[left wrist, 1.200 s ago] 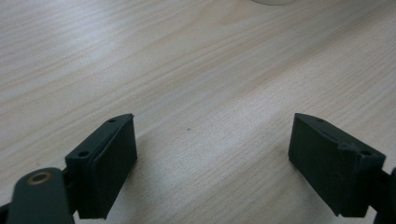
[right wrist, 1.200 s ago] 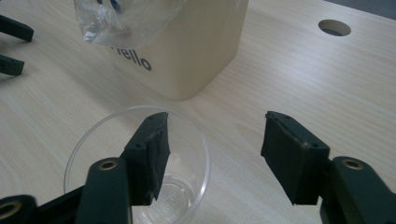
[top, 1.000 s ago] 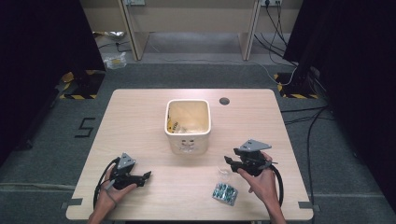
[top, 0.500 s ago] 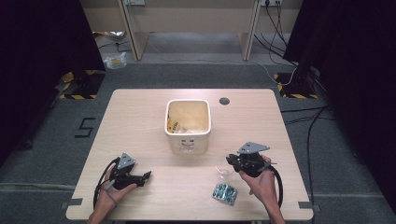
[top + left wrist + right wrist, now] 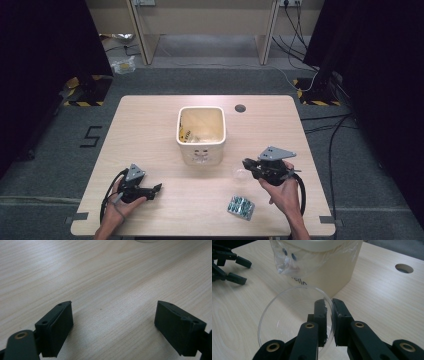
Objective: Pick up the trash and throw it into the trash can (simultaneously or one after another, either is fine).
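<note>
A clear round plastic dish (image 5: 287, 315) hangs tilted just above the table, in front of the cream bin (image 5: 329, 270). My right gripper (image 5: 329, 307) is shut on its rim, one jaw inside and one outside; the jaws have just been closing on that rim. In the high view the dish (image 5: 240, 174) sits at the tips of the right gripper (image 5: 246, 164), right of the bin (image 5: 201, 145). My left gripper (image 5: 157, 189) rests near the table's front left, open, with bare wood between its jaws (image 5: 113, 327).
The bin is lined with a clear bag and holds some scraps; its front bears a face and "hello". A green blister pack (image 5: 240, 207) lies near the front edge, below the right gripper. A cable hole (image 5: 240, 108) is at the back.
The right gripper's jaws have closed on the clear dish's rim, and the dish now shows tilted at its tips. The left gripper has not moved.
</note>
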